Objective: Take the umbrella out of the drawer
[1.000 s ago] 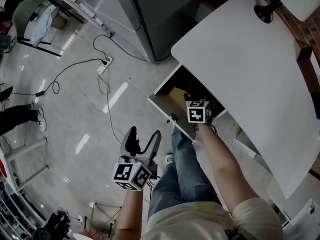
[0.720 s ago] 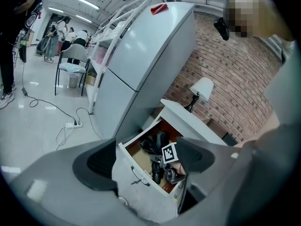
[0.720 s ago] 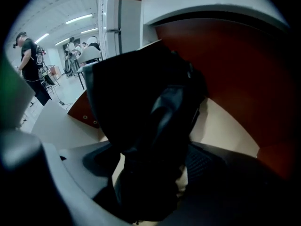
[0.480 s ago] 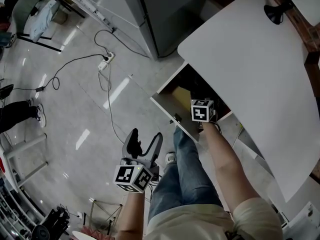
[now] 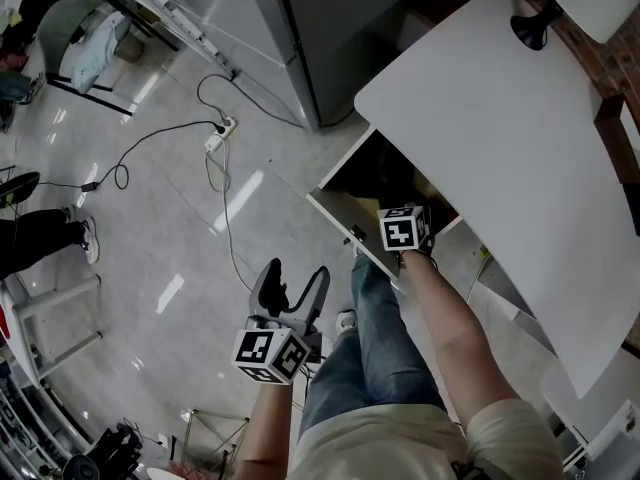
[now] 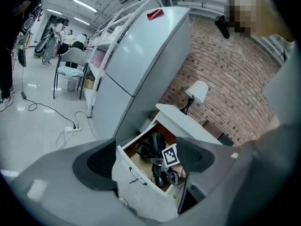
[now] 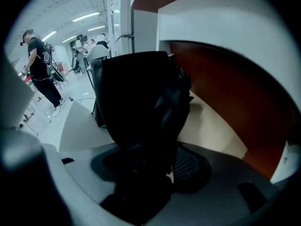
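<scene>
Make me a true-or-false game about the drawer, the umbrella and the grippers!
1. A lamp stands on the desk. True.
2. The drawer is open. True.
3. The umbrella is on the desk. False: it lies in the drawer.
4. The left gripper holds nothing. True.
5. The right gripper hangs over the floor. False: it is in the drawer, its jaws closing with the umbrella between them.
</scene>
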